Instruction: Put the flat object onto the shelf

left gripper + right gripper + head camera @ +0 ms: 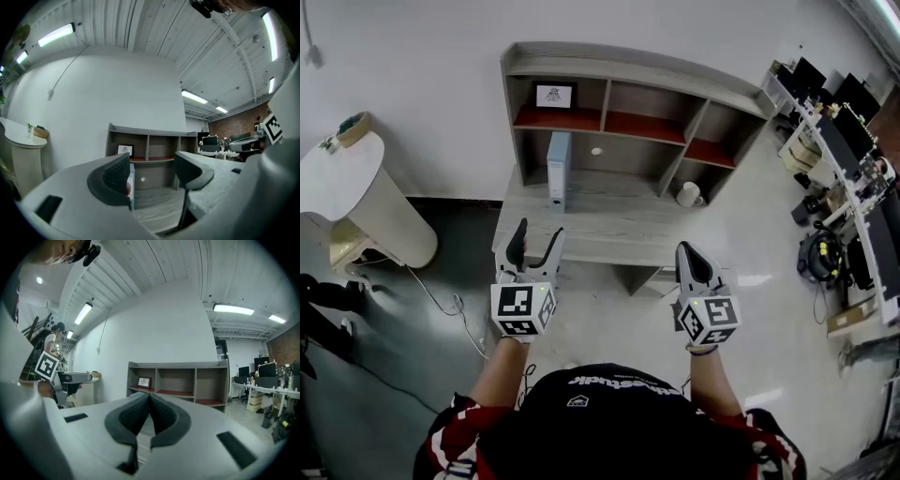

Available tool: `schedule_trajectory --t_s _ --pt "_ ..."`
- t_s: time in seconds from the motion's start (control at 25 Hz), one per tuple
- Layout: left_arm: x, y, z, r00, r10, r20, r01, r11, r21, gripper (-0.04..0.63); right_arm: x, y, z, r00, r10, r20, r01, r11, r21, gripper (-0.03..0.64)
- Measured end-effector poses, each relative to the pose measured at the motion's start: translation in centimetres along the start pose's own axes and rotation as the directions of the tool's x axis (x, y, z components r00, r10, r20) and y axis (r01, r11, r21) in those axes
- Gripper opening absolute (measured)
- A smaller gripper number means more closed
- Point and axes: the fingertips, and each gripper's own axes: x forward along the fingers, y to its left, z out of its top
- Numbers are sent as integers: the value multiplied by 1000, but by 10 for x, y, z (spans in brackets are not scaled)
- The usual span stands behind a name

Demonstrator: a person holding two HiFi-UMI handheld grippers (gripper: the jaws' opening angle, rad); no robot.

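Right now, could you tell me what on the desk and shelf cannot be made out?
- Framed picture: its print is too small in every view.
- Blue folder: in the left gripper view, mostly behind that gripper's jaw.
- White dot: too small to identify.

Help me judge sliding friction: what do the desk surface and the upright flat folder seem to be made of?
The desk surface looks like matte grey wood-grain laminate or board; faint plank streaks run across it. The folder is probably smooth plastic or coated card, pale blue and even in tone, though it is too small to be sure.
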Motion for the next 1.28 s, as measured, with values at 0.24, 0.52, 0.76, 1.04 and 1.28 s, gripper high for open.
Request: schedule_trajectory --t_s 0.24,0.52,0.76,1.04,1.28 --pt "-18 -20 9 999 36 4 -36 999 3 265 -27 -17 12 999 7 33 -6 1000 -12 3" --pt "-29 -40 13 998 70 0 -69 997 28 156 -54 -31 16 999 17 49 -17 1000 7 3" --pt "-37 -52 16 996 86 11 -86 996 36 106 -68 -42 16 998 12 60 -13 1000 18 3" --pt "-42 -53 18 994 106 13 -106 993 45 58 -71 -42 16 998 17 67 -18 1000 21 3" --pt "-44 -53 19 994 105 18 -106 994 40 18 -71 -39 15 997 20 70 -22 999 27 3"
